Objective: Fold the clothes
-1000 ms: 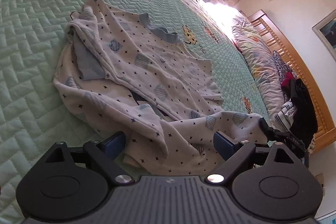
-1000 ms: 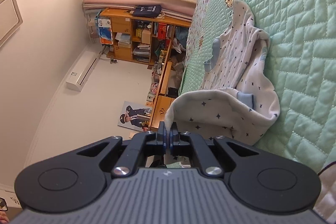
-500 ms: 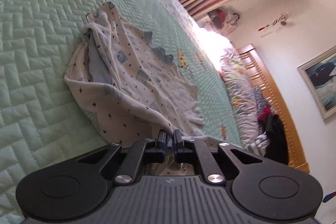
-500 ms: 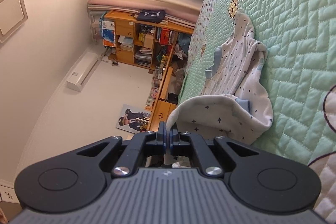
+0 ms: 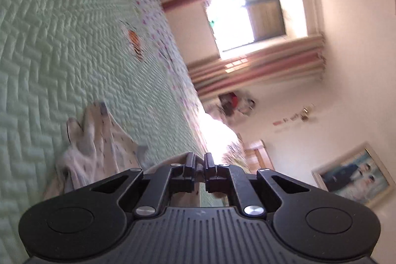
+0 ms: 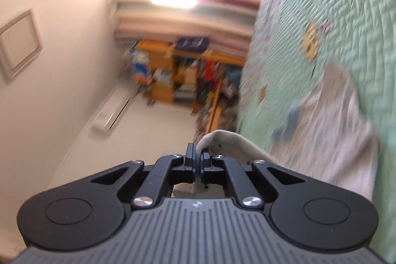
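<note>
Both the left gripper (image 5: 199, 161) and right gripper (image 6: 197, 158) pinched the starry pajama top (image 6: 331, 120), lifting it; next, probably lay it flat.

Pale walls (image 5: 346, 66), bright window (image 5: 247, 14) glaring between striped curtains (image 5: 259, 71). Framed picture (image 5: 354, 175) on 1 wall. Wooden bookshelf (image 6: 178, 71), cluttered and blurred. Mint quilted bedspread (image 5: 49, 41) with cartoon patches.

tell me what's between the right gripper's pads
A fold of the white garment, pinched between the right gripper's near-shut pads, with the rest trailing onto the green quilt. The right wrist view shows it.
</note>
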